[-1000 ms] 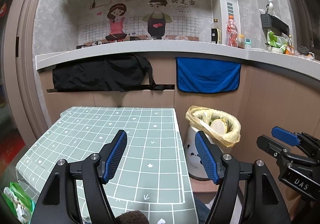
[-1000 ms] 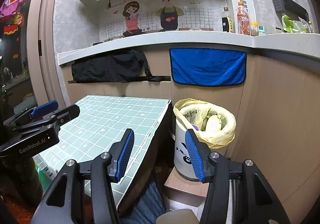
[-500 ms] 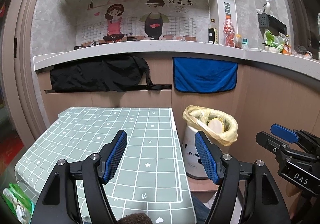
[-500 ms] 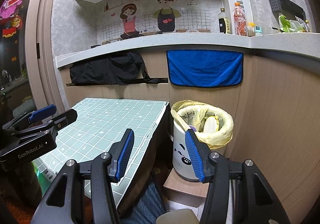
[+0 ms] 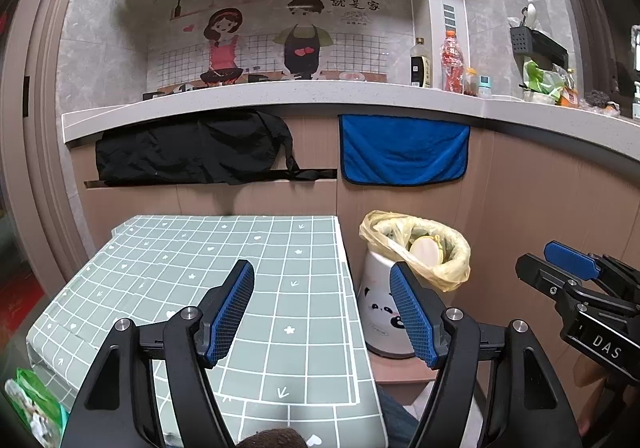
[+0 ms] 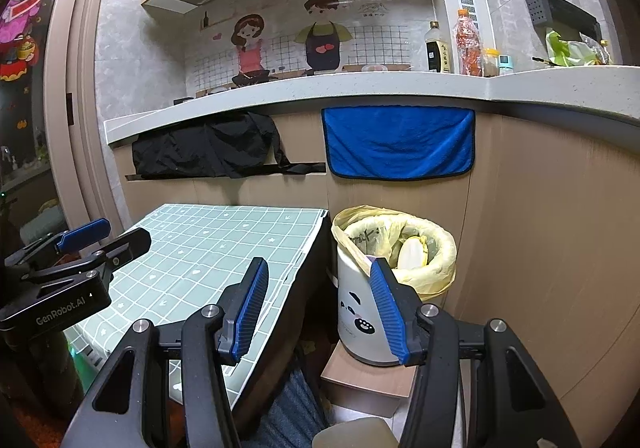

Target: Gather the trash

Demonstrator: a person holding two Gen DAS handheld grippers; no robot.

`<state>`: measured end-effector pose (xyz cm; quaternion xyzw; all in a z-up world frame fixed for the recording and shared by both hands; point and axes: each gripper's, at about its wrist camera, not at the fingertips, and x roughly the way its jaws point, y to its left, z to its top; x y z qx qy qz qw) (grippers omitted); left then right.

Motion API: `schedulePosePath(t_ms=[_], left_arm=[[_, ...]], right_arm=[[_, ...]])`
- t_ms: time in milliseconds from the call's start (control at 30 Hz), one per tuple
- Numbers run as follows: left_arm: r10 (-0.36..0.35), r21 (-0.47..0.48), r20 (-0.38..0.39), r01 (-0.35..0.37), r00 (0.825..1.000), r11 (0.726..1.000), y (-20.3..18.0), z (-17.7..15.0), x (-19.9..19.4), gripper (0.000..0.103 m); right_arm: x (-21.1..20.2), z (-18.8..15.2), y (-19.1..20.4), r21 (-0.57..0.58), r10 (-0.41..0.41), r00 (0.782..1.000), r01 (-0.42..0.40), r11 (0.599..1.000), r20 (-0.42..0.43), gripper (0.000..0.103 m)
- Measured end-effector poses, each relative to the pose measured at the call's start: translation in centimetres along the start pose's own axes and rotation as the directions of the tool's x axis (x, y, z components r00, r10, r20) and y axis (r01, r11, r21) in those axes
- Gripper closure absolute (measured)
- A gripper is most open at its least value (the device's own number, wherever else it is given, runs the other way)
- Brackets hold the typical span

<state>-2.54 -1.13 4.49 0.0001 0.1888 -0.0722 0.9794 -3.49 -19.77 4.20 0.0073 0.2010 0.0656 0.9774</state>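
Observation:
A white panda trash bin (image 5: pixel 380 312) with a yellow bag liner (image 5: pixel 448 268) stands on a low wooden stool, right of the table; it also shows in the right wrist view (image 6: pixel 360 312). Trash lies inside it, including a pale round piece (image 5: pixel 424 250). My left gripper (image 5: pixel 322 306) is open and empty above the table's near right part. My right gripper (image 6: pixel 316 306) is open and empty, just in front of the bin and to its left. No trash shows on the table top.
The table wears a green checked cloth (image 5: pixel 192 268). Behind stands a counter (image 5: pixel 280 96) with bottles, a black cloth (image 5: pixel 192 148) and a blue towel (image 5: pixel 404 148) hanging from it. A green packet (image 5: pixel 32 408) lies low at the left.
Both grippers have drawn back and up a little, so the table and bin sit slightly farther and lower in view. Both stay open and empty.

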Motion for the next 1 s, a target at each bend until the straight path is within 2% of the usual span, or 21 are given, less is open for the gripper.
schedulePosePath(t_ms=[600, 1000], left_arm=[[0.002, 0.000, -0.011, -0.002, 1.000, 1.000, -0.5, -0.1, 0.1, 0.032], [-0.022, -0.014, -0.041, 0.021, 0.999, 1.000, 1.0, -0.6, 1.6, 0.033]], right_arm=[[0.0, -0.1, -0.3, 0.003, 0.000, 1.000, 0.000, 1.000, -0.003, 0.053], [1.9, -0.2, -0.3, -0.001, -0.010, 0.999, 0.010, 1.000, -0.052, 0.052]])
